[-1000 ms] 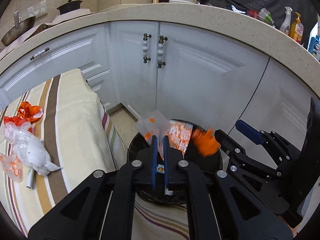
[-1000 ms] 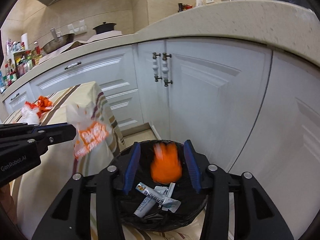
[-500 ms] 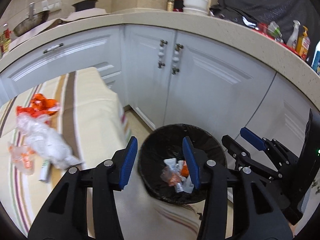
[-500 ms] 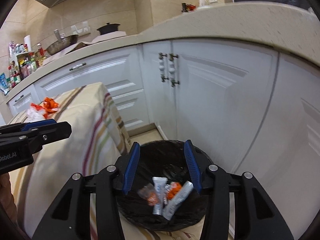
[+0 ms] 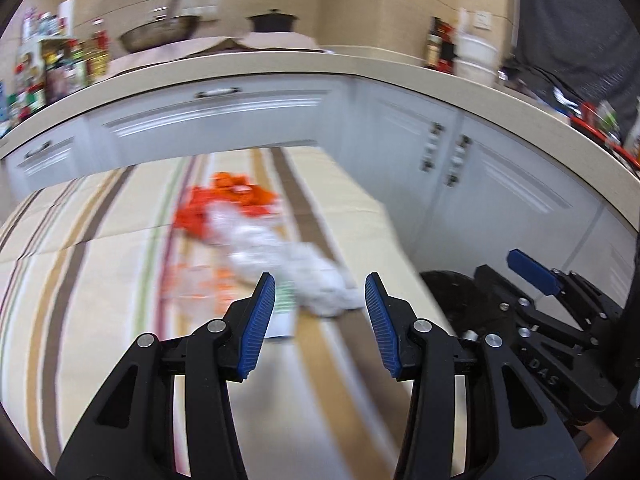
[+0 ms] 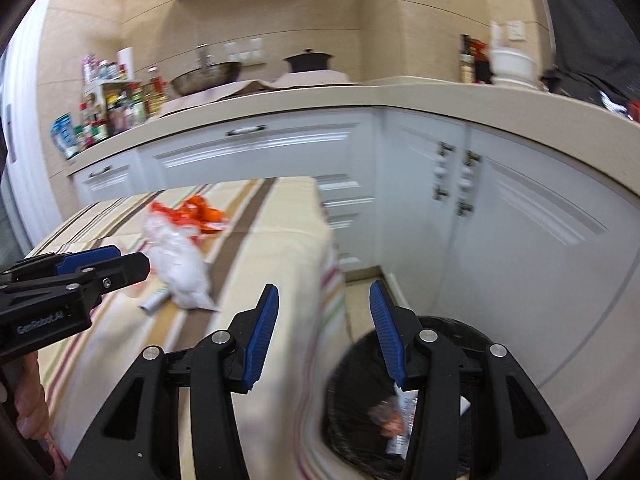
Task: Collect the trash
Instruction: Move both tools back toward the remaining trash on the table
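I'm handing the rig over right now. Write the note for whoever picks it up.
Left gripper: open, empty, jaws just opened, above the striped table.
Right gripper: open, empty, between table edge and bin.
Done: several wrappers are in the bin.
Left: white plastic bag, orange wrapper and small tube on the table.

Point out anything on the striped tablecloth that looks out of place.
Litter lies loose on the striped tablecloth: a crumpled white plastic bag, orange wrapper scraps touching its far end, and a small grey tube beside it. None is in the black-lined bin yet.
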Tool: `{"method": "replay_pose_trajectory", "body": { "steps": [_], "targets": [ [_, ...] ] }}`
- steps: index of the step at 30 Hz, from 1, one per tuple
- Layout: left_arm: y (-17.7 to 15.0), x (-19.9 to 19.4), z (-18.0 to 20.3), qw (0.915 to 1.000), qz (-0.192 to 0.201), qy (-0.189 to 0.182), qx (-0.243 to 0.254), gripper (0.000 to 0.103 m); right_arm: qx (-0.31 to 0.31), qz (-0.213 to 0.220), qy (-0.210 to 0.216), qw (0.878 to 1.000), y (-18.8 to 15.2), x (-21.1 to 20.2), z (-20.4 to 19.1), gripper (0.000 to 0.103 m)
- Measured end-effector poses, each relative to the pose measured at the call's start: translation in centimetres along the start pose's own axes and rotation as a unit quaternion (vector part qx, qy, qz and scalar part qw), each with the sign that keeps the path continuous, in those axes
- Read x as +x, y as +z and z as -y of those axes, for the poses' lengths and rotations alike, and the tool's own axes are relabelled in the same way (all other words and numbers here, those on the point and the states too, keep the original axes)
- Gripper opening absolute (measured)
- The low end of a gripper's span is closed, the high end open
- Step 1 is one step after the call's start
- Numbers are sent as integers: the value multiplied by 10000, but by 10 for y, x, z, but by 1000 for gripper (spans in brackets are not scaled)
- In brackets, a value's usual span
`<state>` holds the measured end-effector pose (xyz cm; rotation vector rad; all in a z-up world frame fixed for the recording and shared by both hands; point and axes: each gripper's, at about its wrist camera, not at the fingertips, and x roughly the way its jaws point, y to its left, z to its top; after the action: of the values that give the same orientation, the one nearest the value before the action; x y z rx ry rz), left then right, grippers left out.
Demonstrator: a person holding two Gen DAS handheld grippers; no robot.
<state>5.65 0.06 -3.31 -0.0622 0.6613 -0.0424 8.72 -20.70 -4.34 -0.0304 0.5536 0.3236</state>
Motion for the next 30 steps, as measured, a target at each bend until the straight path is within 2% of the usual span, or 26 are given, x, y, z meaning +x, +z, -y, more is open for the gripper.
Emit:
{"method": "replay_pose_trajectory", "body": {
  "steps": [5, 12, 15, 18, 24, 30],
  "targets": [
    [-4, -4, -40, 9990, -27, 326, -289, 46, -236, -59, 244, 9994, 10, 10, -28, 48],
    [-11, -3, -75, 9968, -128, 566, -547, 47, -489, -258, 459, 9974, 19, 26, -60, 51],
    [-13, -2, -83, 9962, -169, 581, -620, 47, -751, -493, 418, 9951, 20, 33, -71, 51],
    [-12, 0, -87, 9960, -176, 561, -677, 52, -665, -547, 524, 9949, 24, 34, -73, 52],
    [-7, 4, -90, 9961, -157, 477, -720, 55, -773, -652, 626, 9929, 32, 43, -89, 54],
    [-8, 15, -93, 9958, -340, 435, -731, 61, -771, -1057, 673, 9891, 28, 63, -97, 56]
  ]
}}
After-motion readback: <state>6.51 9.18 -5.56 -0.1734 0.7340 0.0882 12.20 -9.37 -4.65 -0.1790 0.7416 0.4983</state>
